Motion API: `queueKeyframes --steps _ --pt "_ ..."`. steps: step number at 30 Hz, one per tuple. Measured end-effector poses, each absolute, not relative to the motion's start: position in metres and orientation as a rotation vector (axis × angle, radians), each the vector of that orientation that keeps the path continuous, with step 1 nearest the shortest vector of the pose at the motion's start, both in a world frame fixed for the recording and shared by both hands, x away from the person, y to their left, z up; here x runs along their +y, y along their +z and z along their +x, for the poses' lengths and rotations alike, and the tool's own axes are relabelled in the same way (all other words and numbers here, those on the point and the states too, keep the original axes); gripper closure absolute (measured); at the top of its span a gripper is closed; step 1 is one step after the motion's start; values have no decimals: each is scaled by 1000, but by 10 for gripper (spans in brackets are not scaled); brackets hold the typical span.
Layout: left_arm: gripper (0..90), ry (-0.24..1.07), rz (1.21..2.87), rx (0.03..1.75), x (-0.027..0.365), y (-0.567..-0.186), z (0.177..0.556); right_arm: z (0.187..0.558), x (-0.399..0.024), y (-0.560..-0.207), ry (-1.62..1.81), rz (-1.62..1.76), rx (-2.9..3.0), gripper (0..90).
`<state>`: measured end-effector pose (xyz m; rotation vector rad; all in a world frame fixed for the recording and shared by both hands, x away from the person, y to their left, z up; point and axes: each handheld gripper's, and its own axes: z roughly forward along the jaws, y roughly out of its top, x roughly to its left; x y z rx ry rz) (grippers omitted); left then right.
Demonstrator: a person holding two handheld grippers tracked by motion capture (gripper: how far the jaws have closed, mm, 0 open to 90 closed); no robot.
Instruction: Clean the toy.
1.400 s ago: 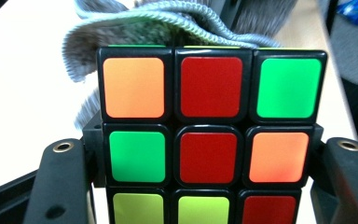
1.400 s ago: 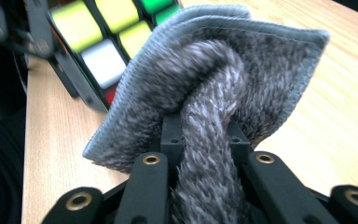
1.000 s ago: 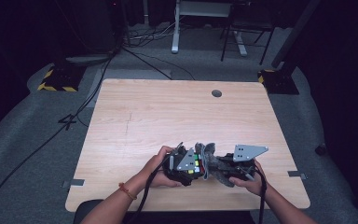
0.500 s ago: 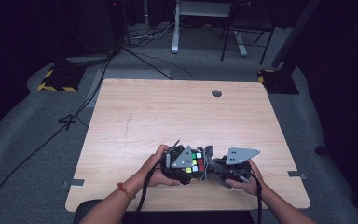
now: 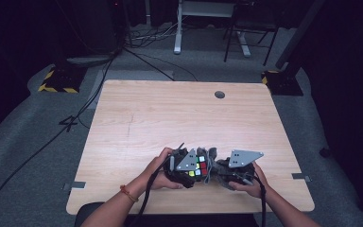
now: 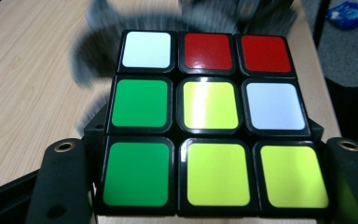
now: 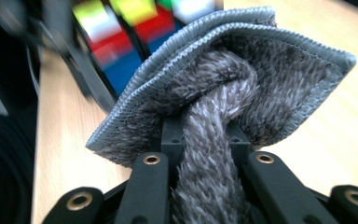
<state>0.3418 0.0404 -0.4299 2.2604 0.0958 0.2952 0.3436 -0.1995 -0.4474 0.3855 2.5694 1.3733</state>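
Black jaws of the left gripper [image 5: 185, 166] have just been closing and now clench the puzzle cube [image 6: 209, 116] low over the near edge of the worktop [image 5: 179, 118]. To its right, the right gripper [image 5: 236, 171] pinches a grey cloth [image 7: 223, 107] tight against the cube. The step looks like wiping (1 face at a time); next calls for rubbing across the tiles. The contact patch is blurred and hidden.

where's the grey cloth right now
In the right gripper view, the grey cloth is bunched in the right gripper, right beside the puzzle cube at the table's near edge.
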Motion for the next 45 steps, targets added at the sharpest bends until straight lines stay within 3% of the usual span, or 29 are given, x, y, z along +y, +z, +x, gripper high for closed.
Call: queueKeyframes --steps 13,22,30,40,45 --pt "332 272 2274 93 38 -432 344 333 -203 -427 1471 296 2493 769" --pt "332 290 2274 82 38 -430 341 345 -200 -449 1283 353 2595 770" --pt "332 292 2296 58 34 -434 338 334 -203 -425 1410 315 2495 771" --pt "332 283 2264 70 37 -431 339 347 -200 -446 1294 366 2570 772" --pt "330 299 2292 70 34 -435 338 341 -202 -433 1389 344 2521 773"
